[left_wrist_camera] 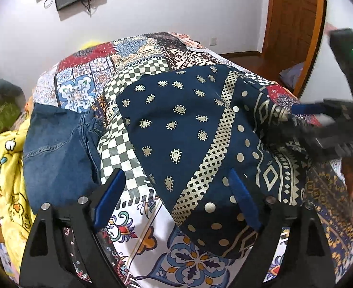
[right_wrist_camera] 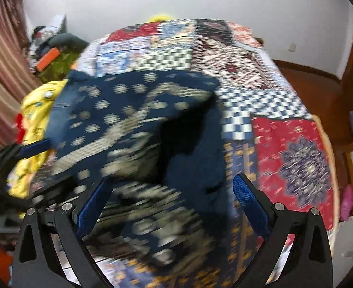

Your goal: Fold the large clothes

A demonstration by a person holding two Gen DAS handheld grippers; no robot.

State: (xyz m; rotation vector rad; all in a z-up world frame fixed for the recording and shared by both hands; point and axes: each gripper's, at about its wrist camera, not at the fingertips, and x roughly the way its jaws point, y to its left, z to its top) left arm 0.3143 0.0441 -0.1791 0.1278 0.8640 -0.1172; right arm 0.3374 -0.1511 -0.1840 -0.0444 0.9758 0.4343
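A navy garment (left_wrist_camera: 188, 129) printed with cream paisley, dots and check bands lies folded on the patchwork bedspread (left_wrist_camera: 128, 76). My left gripper (left_wrist_camera: 176, 201) stands open over its near corner, the left finger above the bedspread and the right finger above the cloth, with nothing pinched. My right gripper (left_wrist_camera: 303, 120) hovers at the garment's right edge. In the blurred right wrist view, the right gripper (right_wrist_camera: 171, 204) is open wide above the same navy garment (right_wrist_camera: 133, 124), its pads clear of the cloth. One blue finger (right_wrist_camera: 34, 147) of the left gripper shows at the left.
Folded blue jeans (left_wrist_camera: 58, 148) lie left of the garment, next to a yellow cartoon-print cloth (left_wrist_camera: 6, 168) at the bed's left edge. A wooden door (left_wrist_camera: 294, 24) and wood floor are at the far right. Clutter with an orange box (right_wrist_camera: 48, 58) sits by the curtain.
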